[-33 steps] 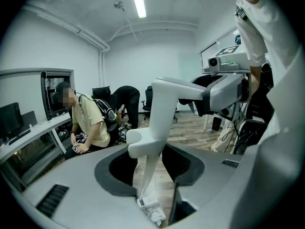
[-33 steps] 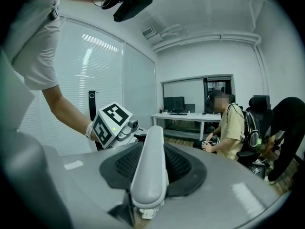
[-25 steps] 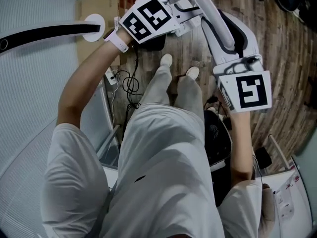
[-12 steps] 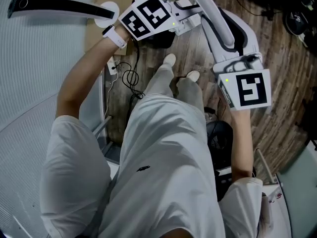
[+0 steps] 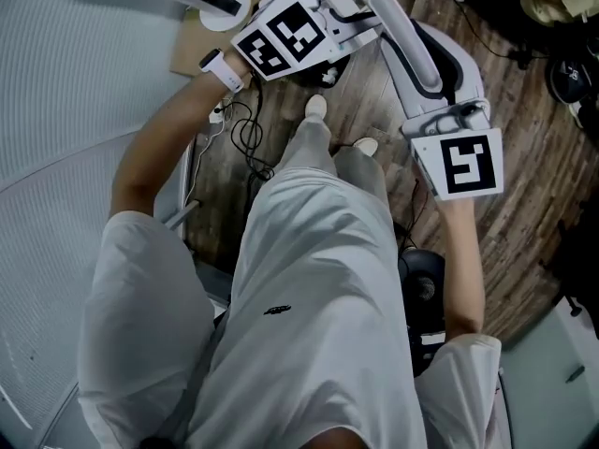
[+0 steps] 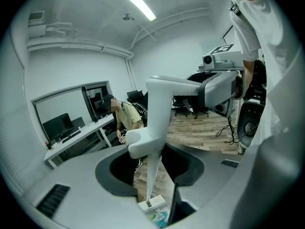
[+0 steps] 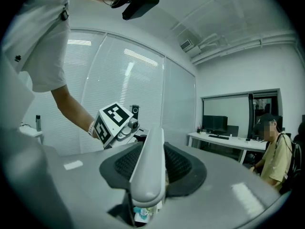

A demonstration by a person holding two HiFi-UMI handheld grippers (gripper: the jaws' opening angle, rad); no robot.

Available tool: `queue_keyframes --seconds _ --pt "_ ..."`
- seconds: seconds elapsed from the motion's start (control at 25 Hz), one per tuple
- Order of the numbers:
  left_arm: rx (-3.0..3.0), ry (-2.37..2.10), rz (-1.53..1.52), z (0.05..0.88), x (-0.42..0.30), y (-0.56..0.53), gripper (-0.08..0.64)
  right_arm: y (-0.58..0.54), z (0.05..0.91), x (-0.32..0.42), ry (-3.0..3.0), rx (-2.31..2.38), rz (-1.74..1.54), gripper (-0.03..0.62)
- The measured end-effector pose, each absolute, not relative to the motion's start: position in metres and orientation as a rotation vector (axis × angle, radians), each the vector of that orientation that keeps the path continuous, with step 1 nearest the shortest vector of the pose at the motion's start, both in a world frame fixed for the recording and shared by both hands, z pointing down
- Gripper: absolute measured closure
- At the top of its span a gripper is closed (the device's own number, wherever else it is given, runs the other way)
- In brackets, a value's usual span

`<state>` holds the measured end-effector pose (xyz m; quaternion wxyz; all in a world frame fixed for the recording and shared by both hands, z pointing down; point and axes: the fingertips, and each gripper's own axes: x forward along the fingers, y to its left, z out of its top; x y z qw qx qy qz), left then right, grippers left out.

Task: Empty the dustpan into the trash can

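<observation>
**Dustpan held in both grippers, off the floor**

Dustpan (image 5: 423, 52), white with black trim, is hanging in front of the person's legs, above the wooden floor (image 5: 524, 176). Left gripper (image 5: 348, 12) is clamping the thin end of its white handle. Right gripper (image 5: 447, 112) is gripping the rounded end. Another person (image 6: 125, 116) is sitting by a desk (image 6: 76, 137) in the background.

The long white dustpan handle (image 5: 395, 37) is smooth, semi-gloss moulded plastic. The brown plank floor (image 5: 524, 185) shows a matt wood grain. The person's pale trousers (image 5: 318, 279) are soft, matt cloth, lightly creased.
</observation>
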<state>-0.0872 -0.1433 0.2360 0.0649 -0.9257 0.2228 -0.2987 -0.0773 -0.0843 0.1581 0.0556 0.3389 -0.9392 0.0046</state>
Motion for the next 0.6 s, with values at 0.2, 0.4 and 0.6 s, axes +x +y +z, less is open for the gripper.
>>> queue_keyframes --seconds 0.2,0.4,0.6 --pt "-2.796 0.806 -0.888 0.243 -0.108 -0.139 0.403 -0.082 0.165 -0.095 -2.866 0.888 -0.045 0.459" --pt "-2.789 0.938 -0.897 0.274 -0.131 -0.127 0.404 -0.070 0.197 -0.115 -2.851 0.738 -0.066 0.459" --pt "-2.747 1.115 -0.877 0.295 -0.146 -0.089 0.405 -0.033 0.218 -0.124 -2.882 0.604 -0.092 0.459"
